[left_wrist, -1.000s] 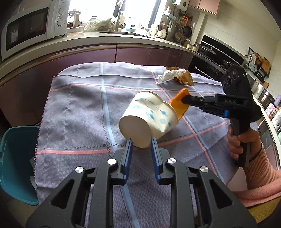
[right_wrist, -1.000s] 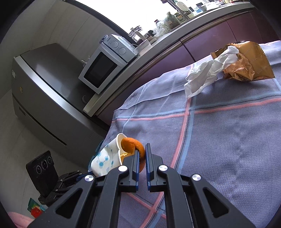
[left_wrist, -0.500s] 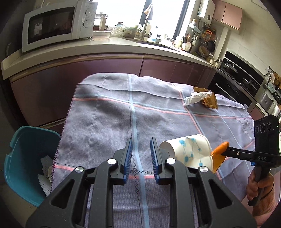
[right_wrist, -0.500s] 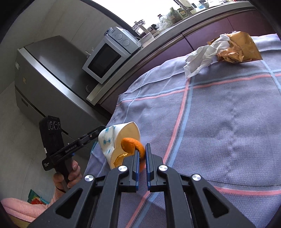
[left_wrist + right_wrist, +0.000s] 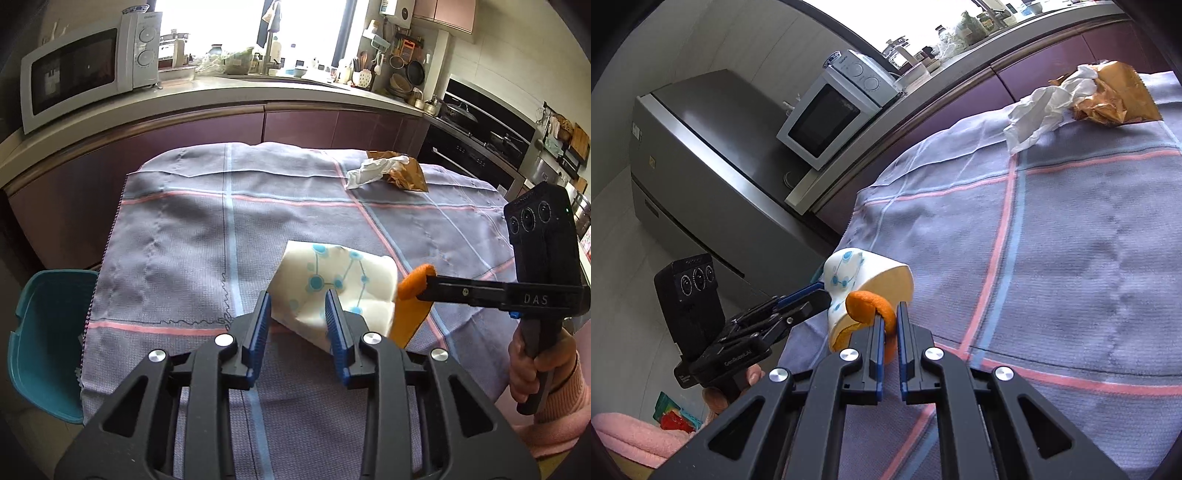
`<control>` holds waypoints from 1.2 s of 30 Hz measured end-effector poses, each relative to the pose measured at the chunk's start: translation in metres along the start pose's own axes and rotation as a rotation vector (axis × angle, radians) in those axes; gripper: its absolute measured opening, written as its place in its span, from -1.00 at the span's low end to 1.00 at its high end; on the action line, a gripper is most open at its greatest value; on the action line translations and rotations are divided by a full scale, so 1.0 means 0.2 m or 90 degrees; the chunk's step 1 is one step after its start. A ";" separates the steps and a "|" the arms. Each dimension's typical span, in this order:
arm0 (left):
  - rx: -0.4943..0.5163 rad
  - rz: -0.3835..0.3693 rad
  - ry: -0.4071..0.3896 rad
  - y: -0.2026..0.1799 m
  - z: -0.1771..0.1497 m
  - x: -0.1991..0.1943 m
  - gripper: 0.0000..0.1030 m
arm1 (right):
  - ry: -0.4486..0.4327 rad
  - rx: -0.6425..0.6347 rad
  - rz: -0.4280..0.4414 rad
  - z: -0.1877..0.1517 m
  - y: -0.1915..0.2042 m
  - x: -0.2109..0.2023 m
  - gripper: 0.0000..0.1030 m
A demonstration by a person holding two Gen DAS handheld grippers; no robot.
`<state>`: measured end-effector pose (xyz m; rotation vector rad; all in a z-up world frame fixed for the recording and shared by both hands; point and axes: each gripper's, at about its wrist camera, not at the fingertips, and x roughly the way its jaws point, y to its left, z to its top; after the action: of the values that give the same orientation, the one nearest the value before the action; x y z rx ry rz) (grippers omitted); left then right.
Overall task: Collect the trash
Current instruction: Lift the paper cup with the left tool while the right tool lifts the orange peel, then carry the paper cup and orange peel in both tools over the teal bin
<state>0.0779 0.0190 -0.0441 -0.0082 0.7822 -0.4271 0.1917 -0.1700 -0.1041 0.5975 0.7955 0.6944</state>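
Observation:
A white paper cup [image 5: 343, 284] with blue dots hangs on its side above the checked tablecloth [image 5: 184, 236]. An orange peel [image 5: 413, 291] sticks out of its mouth. My right gripper [image 5: 890, 325] is shut on the orange peel [image 5: 871, 306] at the cup's rim [image 5: 882, 277]. It shows as a black tool [image 5: 480, 295] in the left wrist view. My left gripper [image 5: 297, 317] is open, its fingers either side of the cup's base. It shows in the right wrist view [image 5: 809, 299] next to the cup.
A crumpled white tissue [image 5: 373, 171] and a brown wrapper [image 5: 406, 173] lie at the far right of the table. A teal bin [image 5: 44, 339] stands on the floor left of the table. A counter with a microwave [image 5: 85, 70] runs behind.
The left gripper has moved in from the cup's left, and its fingers now straddle the cup's base. The right gripper still holds the peel with the cup.

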 end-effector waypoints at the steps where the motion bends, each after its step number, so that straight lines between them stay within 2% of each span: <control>1: -0.007 0.005 -0.004 0.02 0.01 0.01 -0.42 | 0.003 -0.003 0.005 0.00 0.02 0.02 -0.89; 5: -0.032 0.011 -0.014 0.08 0.05 0.02 -0.42 | 0.011 -0.018 0.017 -0.02 0.08 0.06 -0.89; 7: -0.024 0.004 -0.026 0.08 0.05 -0.01 -0.41 | 0.008 -0.025 0.013 -0.02 0.08 0.04 -0.89; 13: 0.061 -0.013 -0.028 -0.04 -0.04 -0.09 -0.36 | -0.013 -0.019 -0.013 -0.03 0.02 -0.11 -0.89; 17: 0.103 -0.012 -0.034 -0.11 -0.11 -0.13 -0.20 | -0.029 -0.007 -0.029 -0.05 -0.02 -0.19 -0.89; 20: 0.122 0.004 -0.032 -0.15 -0.14 -0.12 -0.17 | -0.040 0.007 -0.036 -0.05 -0.06 -0.22 -0.89; 23: 0.130 0.041 -0.024 -0.16 -0.15 -0.07 -0.17 | -0.049 0.015 -0.036 -0.04 -0.08 -0.23 -0.89; 26: 0.105 0.053 -0.010 -0.13 -0.14 -0.03 -0.26 | -0.053 0.011 -0.034 -0.03 -0.08 -0.23 -0.89; 29: 0.073 0.061 0.000 -0.07 -0.13 -0.01 -0.49 | -0.053 0.009 -0.035 -0.02 -0.07 -0.22 -0.89; 30: 0.062 0.059 0.003 -0.06 -0.13 0.00 -0.65 | -0.052 0.010 -0.034 -0.02 -0.08 -0.22 -0.89; 31: 0.053 0.059 0.005 -0.04 -0.13 0.01 -0.72 | -0.051 0.012 -0.033 -0.02 -0.08 -0.22 -0.89; 36: 0.033 0.064 -0.001 0.00 -0.13 0.00 -0.84 | -0.049 0.013 -0.033 -0.01 -0.08 -0.21 -0.89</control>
<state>0.0599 0.0228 -0.0613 0.0785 0.7662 -0.3513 0.1734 -0.2101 -0.0986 0.6172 0.7444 0.6129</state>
